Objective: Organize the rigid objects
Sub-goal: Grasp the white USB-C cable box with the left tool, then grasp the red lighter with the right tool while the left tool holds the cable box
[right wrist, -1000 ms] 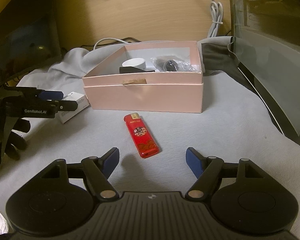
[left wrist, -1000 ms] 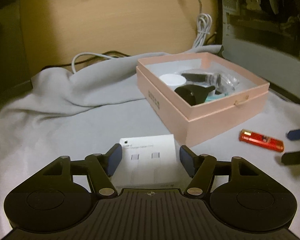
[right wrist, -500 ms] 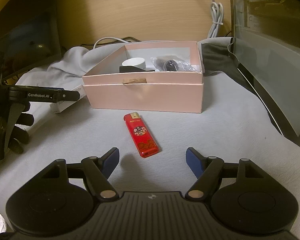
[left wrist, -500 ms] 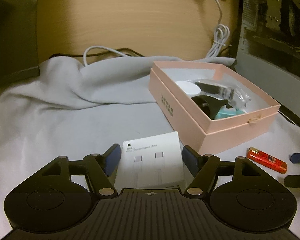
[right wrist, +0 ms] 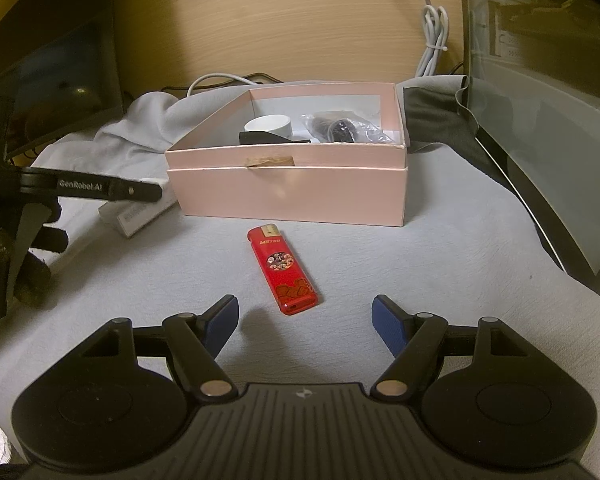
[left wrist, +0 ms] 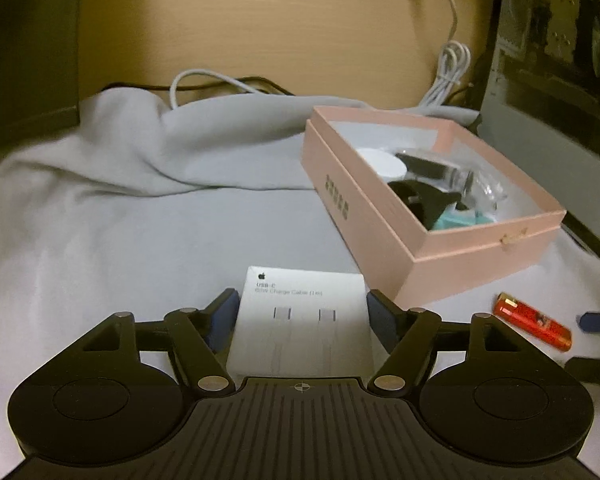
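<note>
While flat on cloth — lighter (right wrist: 285, 271) | long axis toward pink box (right wrist: 286, 193)

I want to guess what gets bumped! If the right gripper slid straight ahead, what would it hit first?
Most likely the red lighter, lying on the grey cloth just ahead of its open jaws. Behind that comes the pink box.
</note>
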{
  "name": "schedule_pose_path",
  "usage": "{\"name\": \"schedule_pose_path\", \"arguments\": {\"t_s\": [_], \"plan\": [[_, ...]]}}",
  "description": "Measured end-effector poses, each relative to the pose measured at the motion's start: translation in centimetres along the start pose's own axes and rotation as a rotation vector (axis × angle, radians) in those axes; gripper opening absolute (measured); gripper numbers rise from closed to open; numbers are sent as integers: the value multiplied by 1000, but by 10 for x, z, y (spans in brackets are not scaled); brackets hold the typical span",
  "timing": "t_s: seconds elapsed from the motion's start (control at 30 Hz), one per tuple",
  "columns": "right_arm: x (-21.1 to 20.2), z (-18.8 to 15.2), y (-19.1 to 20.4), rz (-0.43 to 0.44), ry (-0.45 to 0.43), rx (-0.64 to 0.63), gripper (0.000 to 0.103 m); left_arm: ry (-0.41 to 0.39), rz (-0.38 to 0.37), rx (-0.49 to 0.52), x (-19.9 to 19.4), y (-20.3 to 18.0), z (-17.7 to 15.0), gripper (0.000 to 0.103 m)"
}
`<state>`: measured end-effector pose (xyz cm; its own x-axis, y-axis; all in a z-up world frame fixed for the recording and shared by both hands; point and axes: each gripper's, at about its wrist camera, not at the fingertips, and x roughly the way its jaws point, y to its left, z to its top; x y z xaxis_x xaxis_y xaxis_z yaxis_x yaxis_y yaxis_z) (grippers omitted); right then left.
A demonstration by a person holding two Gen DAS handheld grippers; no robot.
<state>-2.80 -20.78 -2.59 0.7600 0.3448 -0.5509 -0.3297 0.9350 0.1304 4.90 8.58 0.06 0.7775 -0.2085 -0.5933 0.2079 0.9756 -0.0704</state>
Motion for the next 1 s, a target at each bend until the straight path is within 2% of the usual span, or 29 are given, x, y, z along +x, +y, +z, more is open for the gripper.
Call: {"name": "schedule_pose_path", "arguments": {"t_s": [0.13, 0.23, 0.37, 0.47, 0.5, 0.57, 0.7, 0.83, 0.93, 1.0], "plan": [[5, 8, 6, 2, 26, -38, 74, 30, 6, 3, 2, -1, -3, 75], [14, 19, 14, -2, 19, -80, 69, 36, 13, 7, 2, -1, -7, 75], [35, 35, 22, -18, 23, -126, 56, 28, 54, 39, -1, -9, -13, 75], [49, 40, 22, -24, 52, -121, 42, 23, 60, 71, -5, -11, -16, 75], [49, 40, 26, -25, 56, -140, 32, 19, 51, 72, -7, -10, -16, 75], [43, 38, 33, -8, 67, -189, 23, 3, 32, 64, -11, -9, -20, 75], [23, 28, 36, 42, 100, -217, 23, -36, -34, 52, -27, -10, -26, 75], [-8, 28, 25, 65, 85, -189, 23, -125, -80, 81, -58, -21, -21, 74], [-38, 56, 15, 72, -14, -150, 23, -234, -149, 78, -84, -29, 12, 74], [-54, 84, 10, 77, -92, -131, 22, -295, -162, 96, -92, -38, 41, 75]]}}
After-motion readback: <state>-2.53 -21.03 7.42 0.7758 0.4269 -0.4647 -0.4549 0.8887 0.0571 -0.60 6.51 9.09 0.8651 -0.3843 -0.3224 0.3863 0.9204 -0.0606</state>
